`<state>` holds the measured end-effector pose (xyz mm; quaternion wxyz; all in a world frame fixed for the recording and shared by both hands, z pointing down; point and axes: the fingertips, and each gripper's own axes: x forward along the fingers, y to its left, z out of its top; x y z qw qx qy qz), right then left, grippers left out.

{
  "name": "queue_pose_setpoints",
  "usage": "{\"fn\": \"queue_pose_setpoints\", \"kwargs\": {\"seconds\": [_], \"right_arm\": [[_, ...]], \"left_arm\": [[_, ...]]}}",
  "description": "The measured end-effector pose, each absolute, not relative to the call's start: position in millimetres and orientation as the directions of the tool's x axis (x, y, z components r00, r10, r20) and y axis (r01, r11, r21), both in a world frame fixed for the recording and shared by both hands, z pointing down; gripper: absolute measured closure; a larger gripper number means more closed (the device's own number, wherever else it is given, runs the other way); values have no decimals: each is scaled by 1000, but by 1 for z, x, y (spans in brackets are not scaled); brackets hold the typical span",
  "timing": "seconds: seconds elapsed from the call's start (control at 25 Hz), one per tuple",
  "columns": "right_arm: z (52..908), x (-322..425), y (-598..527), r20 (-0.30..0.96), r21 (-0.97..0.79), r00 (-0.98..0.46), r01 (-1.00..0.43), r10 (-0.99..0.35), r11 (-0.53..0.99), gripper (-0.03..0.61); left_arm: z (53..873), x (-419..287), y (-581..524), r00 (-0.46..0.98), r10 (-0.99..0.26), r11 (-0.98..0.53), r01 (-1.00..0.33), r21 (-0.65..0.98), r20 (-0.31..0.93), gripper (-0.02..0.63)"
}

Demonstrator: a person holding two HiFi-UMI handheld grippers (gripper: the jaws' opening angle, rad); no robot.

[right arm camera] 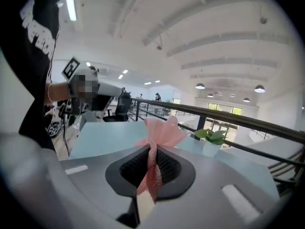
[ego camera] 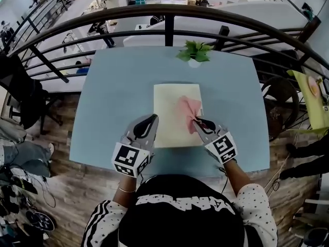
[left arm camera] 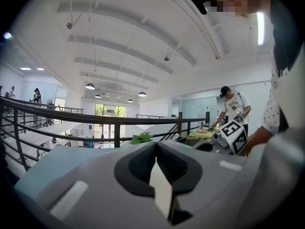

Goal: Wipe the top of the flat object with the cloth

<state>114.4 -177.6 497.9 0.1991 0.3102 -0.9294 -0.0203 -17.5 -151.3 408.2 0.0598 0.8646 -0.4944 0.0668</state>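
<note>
Item: small pink fabric cloth (ego camera: 186, 111) — bunched, lying on the pale cream flat rectangular board (ego camera: 167, 133) at the middle of the light blue table (ego camera: 103, 102).
Handling: light and limp, probably drags rather than slides; best held by its gathered end.
Right gripper (ego camera: 196, 120) — clamped on that end.
Left gripper (ego camera: 152, 118) — jaws closed at the board's left edge, seemingly on nothing.

I'm up on the mezzanine of a big open-plan office. Beyond my pale blue rectangular table (ego camera: 97, 117) runs a curved black metal railing (ego camera: 103, 14). Round pendant lamps (left arm camera: 90, 86) hang above it under a white beamed ceiling (left arm camera: 143, 27), and a black office chair (ego camera: 23, 99) stands to its left.
</note>
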Motion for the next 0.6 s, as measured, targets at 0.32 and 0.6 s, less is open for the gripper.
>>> {"fn": "queue_pose_setpoints", "kwargs": {"seconds": [0.32,0.6], "right_arm": [[464,99,-191,209,9,-788,-591,-580,807,557],[456,103,-190,176,-44,-799,-590,-575,806,557]], "left_arm": [[405,-30,-154,467,-867,-472,-881,11,174,614],[401,-29,-149,442,-880,-449,-894,2,175,614]]}}
